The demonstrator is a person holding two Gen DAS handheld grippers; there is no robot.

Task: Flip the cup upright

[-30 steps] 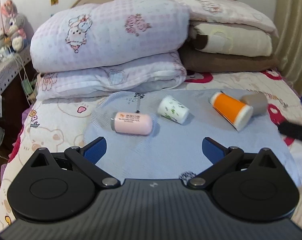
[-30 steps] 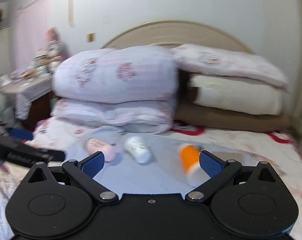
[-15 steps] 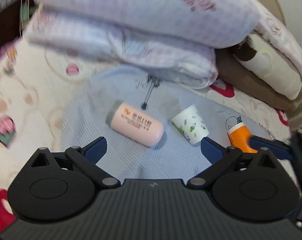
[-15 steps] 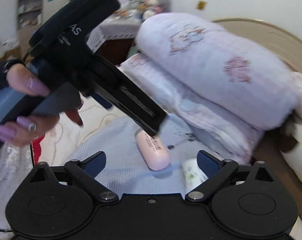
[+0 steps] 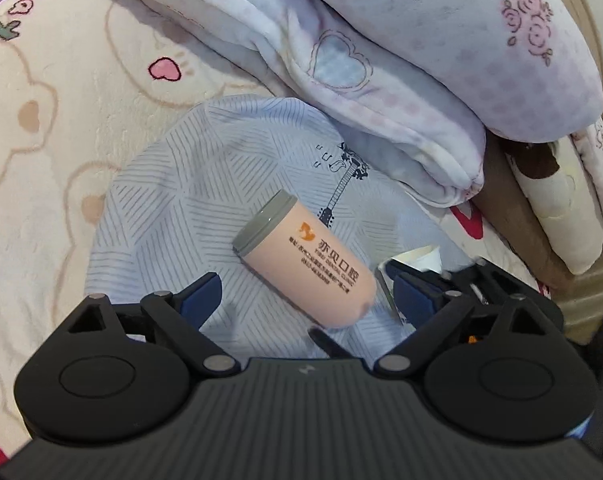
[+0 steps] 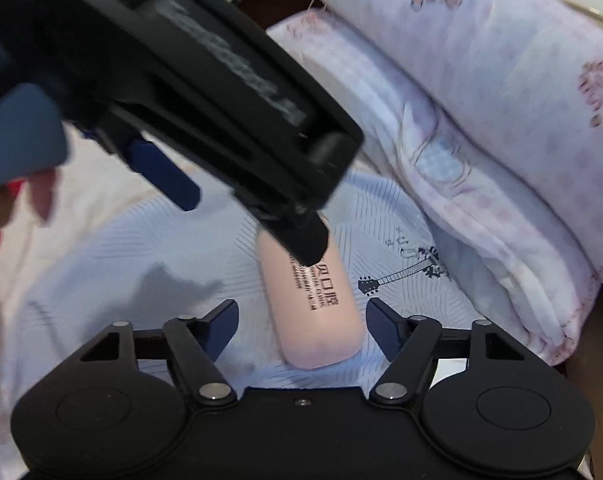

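Pink plastic, the cup point(image 5: 307, 266) lies on its side on the blue cloth point(image 5: 173, 208), toward the folded quilts point(image 5: 381, 92) at the head edge of the bed point(image 5: 33, 128), grey rim pointing away. Both tongs, left point(image 5: 307, 290) and right point(image 6: 301, 322), stand apart and empty around its rounded base, so this looks like the approach before the grasp. Next comes closing on the body and tipping it onto its base. Only the left view shows the grey rim and a white cup point(image 5: 417, 258); the right view has the other tool across the far end.
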